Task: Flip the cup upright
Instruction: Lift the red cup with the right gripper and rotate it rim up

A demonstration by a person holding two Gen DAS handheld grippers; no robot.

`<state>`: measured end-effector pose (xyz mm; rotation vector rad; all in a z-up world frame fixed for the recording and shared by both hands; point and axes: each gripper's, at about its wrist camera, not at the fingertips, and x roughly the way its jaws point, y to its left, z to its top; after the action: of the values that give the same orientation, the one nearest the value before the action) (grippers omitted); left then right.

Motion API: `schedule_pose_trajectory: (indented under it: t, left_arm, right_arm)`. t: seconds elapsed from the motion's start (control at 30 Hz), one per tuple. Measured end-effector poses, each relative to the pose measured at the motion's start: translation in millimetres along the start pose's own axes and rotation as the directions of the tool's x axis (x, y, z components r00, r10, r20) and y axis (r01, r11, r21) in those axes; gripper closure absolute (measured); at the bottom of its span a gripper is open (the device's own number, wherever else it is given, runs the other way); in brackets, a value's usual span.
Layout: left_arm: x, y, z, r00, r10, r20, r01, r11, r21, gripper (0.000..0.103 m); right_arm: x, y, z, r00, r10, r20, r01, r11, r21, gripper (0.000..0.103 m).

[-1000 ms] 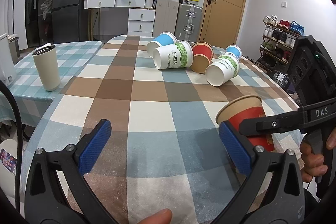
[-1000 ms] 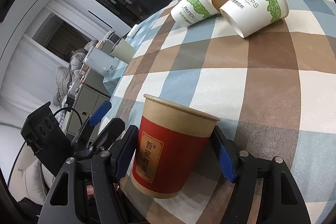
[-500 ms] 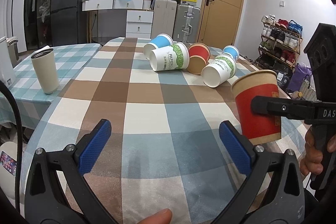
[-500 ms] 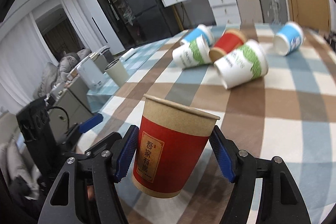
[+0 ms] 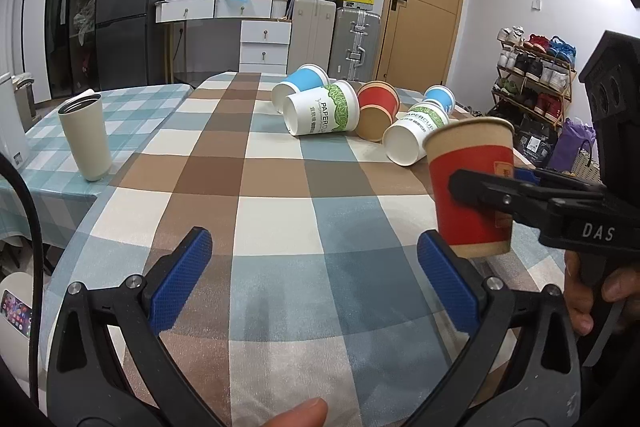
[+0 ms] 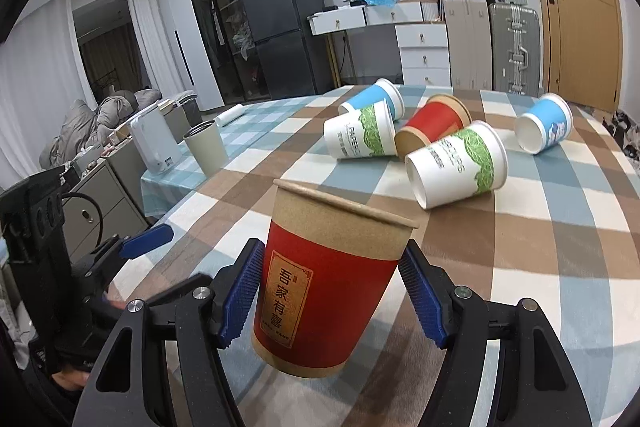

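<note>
- Red cup (image 6: 332, 279), mouth up and close to vertical, is pinched at mid-body by the right gripper (image 6: 332, 291); its blue pads (image 6: 242, 293) press on opposite sides of the wall.
- In the left wrist view the same cup (image 5: 472, 187) appears to hang just above the checked bench (image 5: 280, 227) near its right edge, with a gap below its base, so I judge it is not yet set down.
- Left gripper (image 5: 314, 279) is spread wide with nothing between its pads, low over the near part of the bench and pointing toward the far cups.
- Step in hand, as I read it: the turn to upright is essentially done, and what remains is the placing.
- Next move calls for lowering the cup straight down until its base sits flat on the cloth, then easing the right gripper apart without dragging or tipping the light paper wall.
- Risk: the cup is close to the bench edge, and a slightly tilted base could let it topple on release.
- Five more cups lie on their sides further back: two white-and-green cups (image 6: 360, 139), two blue cups (image 6: 544, 129) and another red cup (image 6: 436, 125), clustered and partly touching.
- A beige tumbler (image 5: 86, 139) stands upright on the neighbouring teal-checked table (image 5: 24, 203), well apart.
</note>
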<state>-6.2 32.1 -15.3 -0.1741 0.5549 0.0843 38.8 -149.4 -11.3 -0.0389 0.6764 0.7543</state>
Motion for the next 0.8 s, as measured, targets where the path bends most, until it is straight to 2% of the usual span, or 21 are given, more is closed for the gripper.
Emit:
schedule_pose_trajectory:
  t: [0.2,0.33,0.6,0.8]
  left_arm:
    - [0.4,-0.5,0.0,1.0,0.001,0.0,-0.001,1.0,0.0,0.0]
    - [0.1,-0.6,0.1,1.0,0.0,0.0,0.0,1.0,0.001,0.0]
    - [0.5,-0.3,0.2,1.0,0.0,0.001,0.0,1.0,0.002,0.0]
    - [-0.8,-0.3,1.0,1.0,0.002,0.004,-0.002,1.0,0.007,0.0]
  right_arm:
    - [10.6,7.0,1.5,1.0,-0.022,0.004,0.022,0.999,-0.028,0.033]
    - [16.3,7.9,-1.9,0.999,-0.028,-0.031,0.027,0.999,-0.037,0.034]
    - [11.2,6.0,-7.2,0.999,-0.018,-0.047,0.015,0.998,-0.053,0.035]
    - [18.6,5.1,6.4,0.996,-0.074,-0.056,0.071,0.996,-0.052,0.035]
